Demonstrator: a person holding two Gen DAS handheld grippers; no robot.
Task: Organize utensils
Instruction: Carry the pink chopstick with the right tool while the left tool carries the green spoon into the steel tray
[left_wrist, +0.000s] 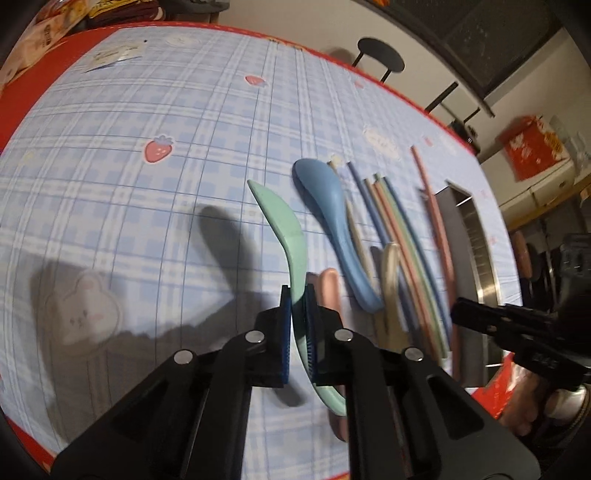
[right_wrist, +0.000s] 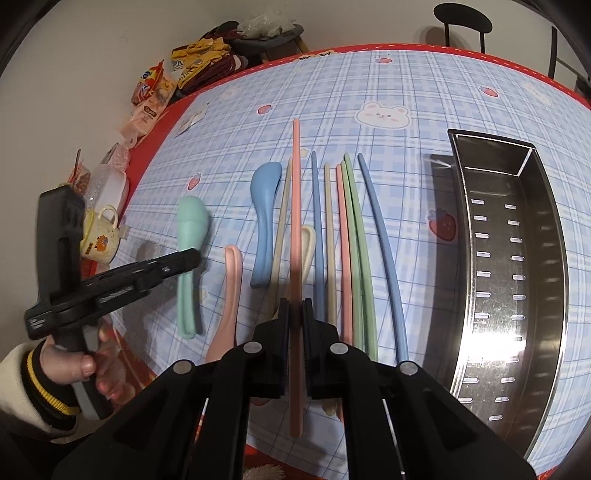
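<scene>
Green spoon (left_wrist: 284, 229) clamped — bowl pointing away, pink chopstick (right_wrist: 296, 221) likewise lengthwise

The left gripper (left_wrist: 298, 332) at six o'clock clamps the green spoon (left_wrist: 284, 229), bowl toward twelve. The blue spoon (left_wrist: 328, 221) and chopsticks (left_wrist: 402, 251) lie on the bench (left_wrist: 147, 203) toward three o'clock.

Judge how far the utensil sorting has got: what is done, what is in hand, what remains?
Done: nothing yet; the steel tray is empty. In hand: the left gripper is shut on the green spoon, and the right gripper on a pink chopstick. Left: the blue spoon, pink spoon, cream spoon and other chopsticks on the tablecloth.
</scene>
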